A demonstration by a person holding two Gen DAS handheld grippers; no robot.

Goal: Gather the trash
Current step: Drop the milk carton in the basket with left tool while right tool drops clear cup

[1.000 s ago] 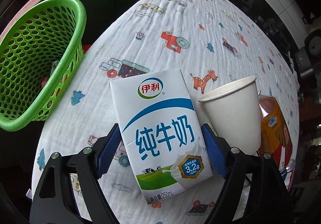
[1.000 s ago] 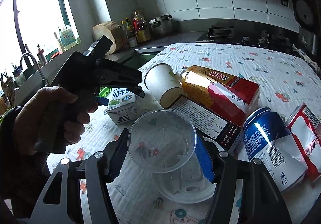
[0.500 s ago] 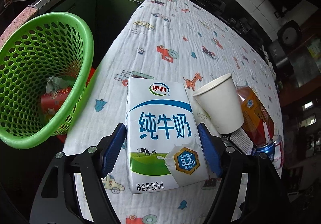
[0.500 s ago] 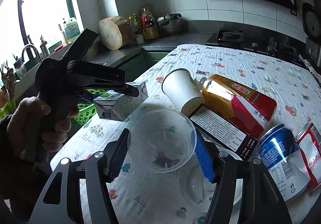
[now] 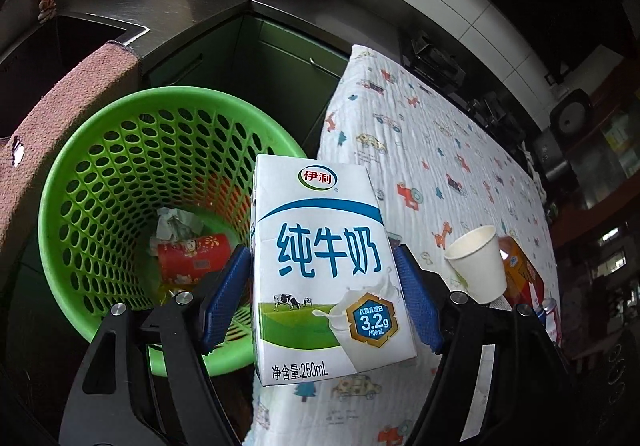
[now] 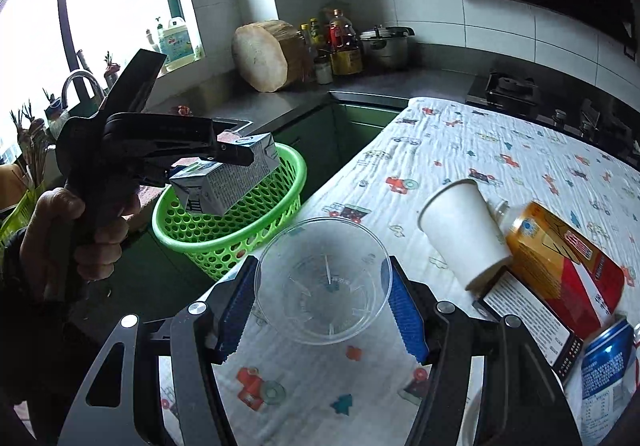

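My left gripper is shut on a white and blue milk carton and holds it in the air by the table's left edge, beside the rim of a green basket. The basket holds a red can and crumpled paper. In the right wrist view the left gripper and the carton hang above the basket. My right gripper is shut on a clear plastic cup, held above the table.
A table with a patterned cloth carries a white paper cup, an orange bottle, a dark box and a blue can. A counter with a sink, pot and bottles runs behind. A pink towel hangs beside the basket.
My left gripper has lifted the milk carton off the table and carried it left to the basket. My right gripper has raised the clear cup and moved left toward the table edge.
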